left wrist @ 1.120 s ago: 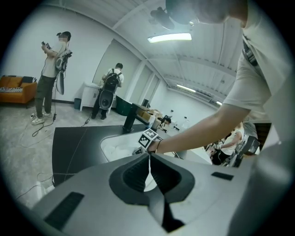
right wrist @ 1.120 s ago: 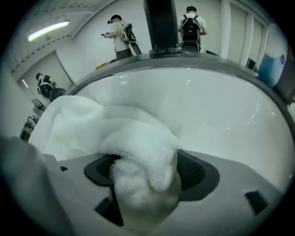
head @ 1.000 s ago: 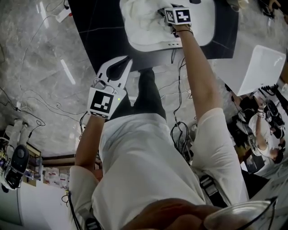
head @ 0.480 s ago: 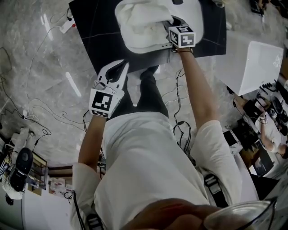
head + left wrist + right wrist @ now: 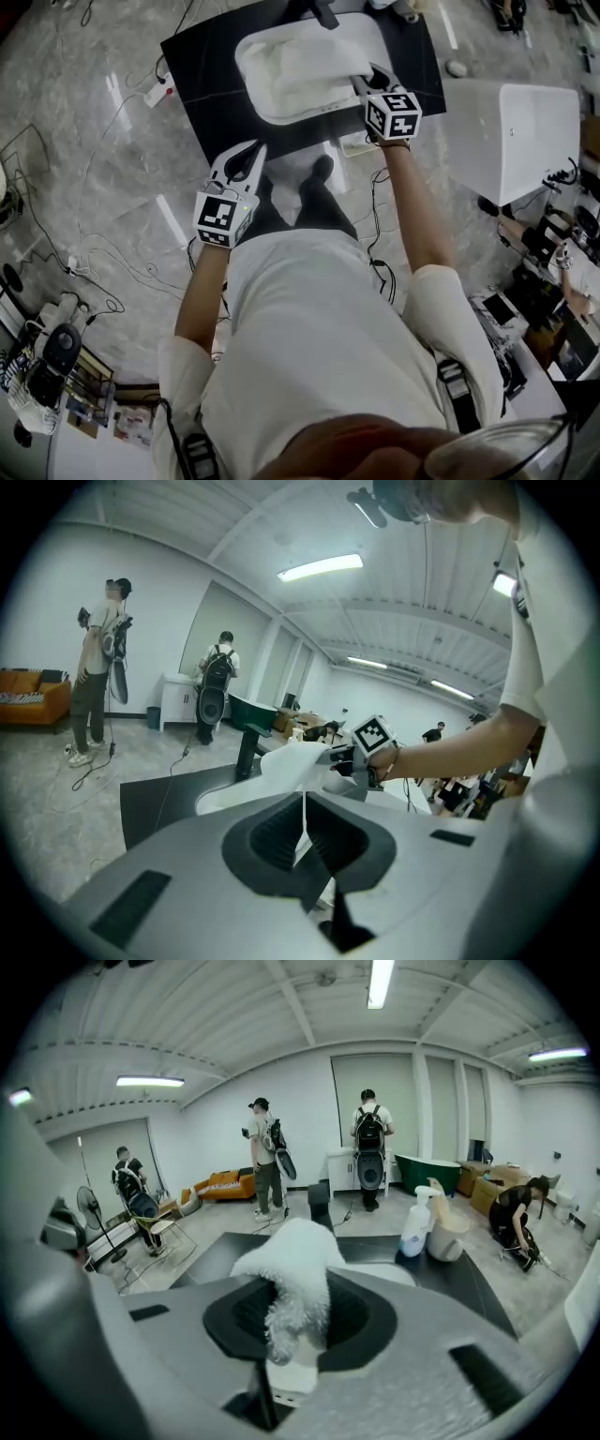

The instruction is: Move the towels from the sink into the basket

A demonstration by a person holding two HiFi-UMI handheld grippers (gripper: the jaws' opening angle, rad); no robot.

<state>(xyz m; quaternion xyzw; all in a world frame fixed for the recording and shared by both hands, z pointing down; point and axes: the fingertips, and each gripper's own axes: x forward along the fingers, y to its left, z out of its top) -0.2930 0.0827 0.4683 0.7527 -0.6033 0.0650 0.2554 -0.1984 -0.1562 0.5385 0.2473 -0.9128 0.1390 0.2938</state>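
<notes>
Your right gripper [image 5: 286, 1335] had just closed on a towel [image 5: 292, 1260] at the sink [image 5: 302, 112]; your left gripper's [image 5: 303, 841] jaws met, empty.

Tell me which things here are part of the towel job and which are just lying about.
Job: towel, sink, right gripper (fingers have just been closing, towel between them), left gripper (shut, empty).
Lying about: spray bottle, pail beside it, power strip on the floor, orange sofa.
</notes>
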